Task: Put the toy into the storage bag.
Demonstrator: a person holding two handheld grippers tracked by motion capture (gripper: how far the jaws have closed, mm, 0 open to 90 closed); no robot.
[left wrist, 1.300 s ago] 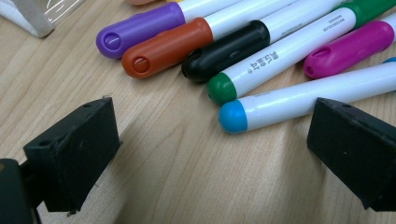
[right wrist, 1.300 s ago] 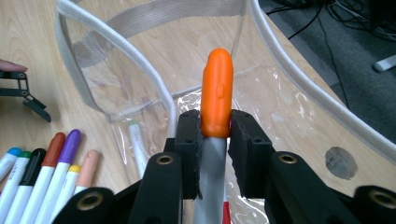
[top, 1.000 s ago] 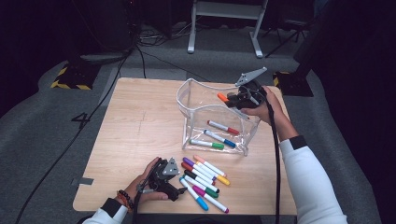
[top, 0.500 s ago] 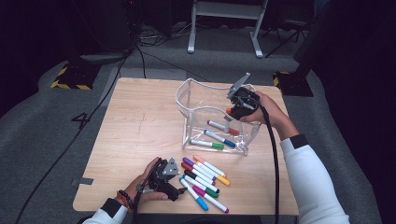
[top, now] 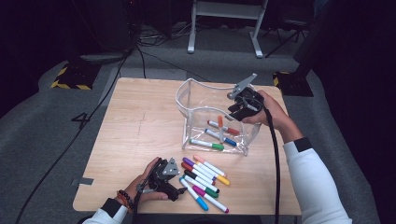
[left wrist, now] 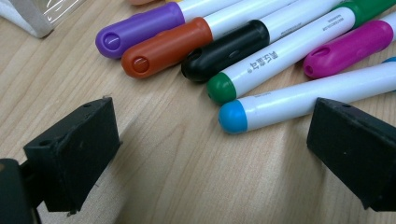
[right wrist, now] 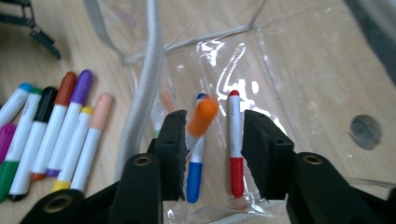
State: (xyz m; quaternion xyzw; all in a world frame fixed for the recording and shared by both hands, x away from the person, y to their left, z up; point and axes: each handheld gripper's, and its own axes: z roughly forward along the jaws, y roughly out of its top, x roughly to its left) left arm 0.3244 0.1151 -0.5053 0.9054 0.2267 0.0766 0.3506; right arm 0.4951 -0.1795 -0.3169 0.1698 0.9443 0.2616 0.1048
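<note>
left gripper (top: pixel 164 179): jaws wide apart, nothing gripped, parked by the loose markers
loose markers (top: pixel 204 180): about nine waiting on the table (top: pixel 130 130)
right gripper (top: pixel 241 106): jaws just opened, orange marker (right wrist: pixel 201 116) dropping free
pouch (top: pixel 196 95): four markers in, counting orange

Light wooden table (top: pixel 140 135), bare on left half. Grey carpet floor (top: pixel 42 140) around it. Black cable (top: pixel 93 116) runs across floor past table's left edge. Yellow-black striped block (top: pixel 70 78) far left. White stand legs (top: pixel 224 28) beyond far edge; dark background.
</note>
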